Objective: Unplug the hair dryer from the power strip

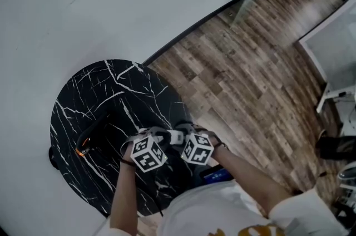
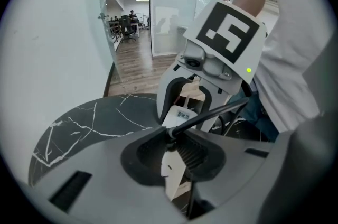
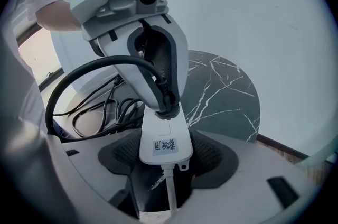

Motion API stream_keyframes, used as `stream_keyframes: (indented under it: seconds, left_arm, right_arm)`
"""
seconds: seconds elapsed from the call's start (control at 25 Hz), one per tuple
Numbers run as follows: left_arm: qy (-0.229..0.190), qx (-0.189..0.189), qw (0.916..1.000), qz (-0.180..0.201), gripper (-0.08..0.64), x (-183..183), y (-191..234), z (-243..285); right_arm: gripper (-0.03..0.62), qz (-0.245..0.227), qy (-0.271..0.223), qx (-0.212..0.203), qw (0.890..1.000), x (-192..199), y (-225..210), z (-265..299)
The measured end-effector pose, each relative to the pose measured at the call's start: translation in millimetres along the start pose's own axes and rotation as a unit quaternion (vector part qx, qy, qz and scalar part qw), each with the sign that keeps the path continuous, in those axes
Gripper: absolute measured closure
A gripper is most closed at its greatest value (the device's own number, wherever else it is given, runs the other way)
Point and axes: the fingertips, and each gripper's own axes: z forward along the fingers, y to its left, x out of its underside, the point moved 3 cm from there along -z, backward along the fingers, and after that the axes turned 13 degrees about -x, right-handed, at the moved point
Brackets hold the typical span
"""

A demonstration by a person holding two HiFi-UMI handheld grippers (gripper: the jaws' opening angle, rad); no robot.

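Low over a round black marble table (image 1: 83, 101), both grippers meet. A white power strip (image 3: 163, 136) lies lengthwise in my right gripper (image 3: 165, 157), whose pads press its sides. The hair dryer's black plug (image 3: 166, 104) sits against the strip's far end, and my left gripper (image 3: 161, 96) is shut on it. In the left gripper view the plug (image 2: 171, 133) is pinched in the left gripper (image 2: 174, 149), with the strip (image 2: 179, 114) just beyond. The black cord (image 3: 95, 67) loops off to the left. The dark hair dryer (image 1: 94, 134) lies on the table left of the grippers.
Loose loops of black cable (image 3: 100, 106) lie under the arched cord. A white wall (image 1: 83, 1) curves behind the table. Wooden floor (image 1: 250, 79) spreads to the right, with chair legs (image 1: 334, 98) at its edge. The person's white shirt (image 1: 211, 212) fills the bottom.
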Motion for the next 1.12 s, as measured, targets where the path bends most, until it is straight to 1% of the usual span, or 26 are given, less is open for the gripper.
stream_keyframes:
  seconds: [0.04, 0.08, 0.12, 0.24, 0.28, 0.32, 0.36, 0.4, 0.44, 0.56, 0.6, 0.64, 0.68, 0.76, 0.84, 0.88, 0.92, 0.96, 1.0, 1.04, 1.12]
  left_arm:
    - [-0.001, 0.011, 0.9999, -0.009, 0.508, -0.3, 1.6, 0.3]
    - [-0.001, 0.015, 0.9998, -0.013, 0.508, -0.9, 2.8, 0.1]
    - [-0.002, 0.008, 0.9999, -0.01, 0.508, -1.5, 2.9, -0.6]
    - [0.001, -0.041, 0.9989, 0.025, 0.508, -2.4, -0.4, -3.5]
    - [0.002, -0.055, 0.998, 0.032, 0.508, -2.4, -1.7, -4.1]
    - [0.003, -0.063, 0.9975, 0.032, 0.508, -2.1, -2.6, -4.3]
    - [0.005, -0.063, 0.9976, 0.028, 0.508, -1.6, -3.1, -3.9]
    - [0.006, -0.053, 0.9984, 0.02, 0.508, -0.9, -2.8, -3.0]
    - [0.007, -0.034, 0.9994, 0.009, 0.508, -0.2, -1.8, -1.8]
    - [0.011, 0.032, 0.9992, -0.022, 0.506, -0.1, 3.9, 0.8]
    - [0.012, 0.041, 0.9989, -0.022, 0.506, -0.9, 5.1, 0.6]
    - [0.014, 0.038, 0.9991, -0.016, 0.506, -1.7, 5.3, -0.1]
    - [0.013, 0.026, 0.9995, -0.008, 0.506, -2.3, 4.6, -1.0]
    - [0.009, -0.016, 0.9998, 0.004, 0.506, -2.1, 1.8, -3.5]
    - [0.005, -0.056, 0.9983, 0.01, 0.508, -1.4, -2.0, -5.7]
    - [0.004, -0.069, 0.9976, 0.01, 0.508, -1.3, -3.4, -6.0]
    - [0.004, -0.073, 0.9973, 0.006, 0.508, -1.0, -4.0, -5.5]
    - [0.004, -0.069, 0.9976, -0.001, 0.508, -0.3, -3.8, -4.5]
    - [0.006, -0.056, 0.9984, -0.009, 0.508, 0.7, -3.0, -3.2]
    - [0.008, -0.036, 0.9992, -0.019, 0.506, 1.5, -1.8, -2.0]
    - [0.017, 0.018, 0.9989, -0.041, 0.506, 1.3, 1.6, -0.6]
  right_arm:
    - [0.319, 0.002, 0.002, 0.0, 1.0, -0.2, -0.3, 0.3]
    - [0.319, 0.004, 0.005, 0.001, 1.0, -0.4, -0.9, 0.3]
    - [0.319, 0.007, 0.009, 0.001, 1.0, -0.7, -1.3, 0.0]
    - [0.319, 0.012, 0.015, 0.001, 1.0, -2.4, -1.2, -1.2]
    - [0.319, 0.012, 0.016, 0.001, 1.0, -2.5, -0.8, -1.3]
    - [0.318, 0.01, 0.017, 0.001, 1.0, -2.4, -0.6, -1.3]
    - [0.318, 0.006, 0.016, 0.002, 1.0, -2.3, -0.6, -1.3]
    - [0.318, 0.003, 0.016, 0.004, 1.0, -2.2, -0.7, -1.2]
    - [0.318, 0.001, 0.016, 0.005, 1.0, -2.1, -0.8, -1.0]
    - [0.318, 0.002, 0.017, 0.004, 1.0, -2.4, -0.9, 0.2]
    - [0.318, 0.003, 0.016, 0.005, 1.0, -2.8, -0.9, 0.4]
    - [0.318, 0.005, 0.015, 0.006, 1.0, -2.9, -0.9, 0.4]
    - [0.318, 0.005, 0.015, 0.007, 1.0, -2.9, -1.0, 0.3]
    - [0.318, 0.004, 0.019, 0.007, 1.0, -2.6, -2.0, 0.4]
    - [0.318, 0.001, 0.021, 0.007, 1.0, -2.2, -2.4, 1.0]
    - [0.316, 0.0, 0.021, 0.008, 1.0, -1.9, -2.3, 1.0]
    - [0.316, 0.0, 0.021, 0.008, 1.0, -1.7, -2.0, 0.8]
    - [0.316, 0.0, 0.02, 0.007, 1.0, -1.9, -1.4, 0.5]
    - [0.316, 0.0, 0.021, 0.007, 1.0, -2.3, -0.9, 0.3]
    - [0.316, -0.001, 0.023, 0.006, 1.0, -2.5, -0.5, 0.3]
    - [0.316, 0.0, 0.025, 0.006, 1.0, -2.5, -0.2, -0.1]
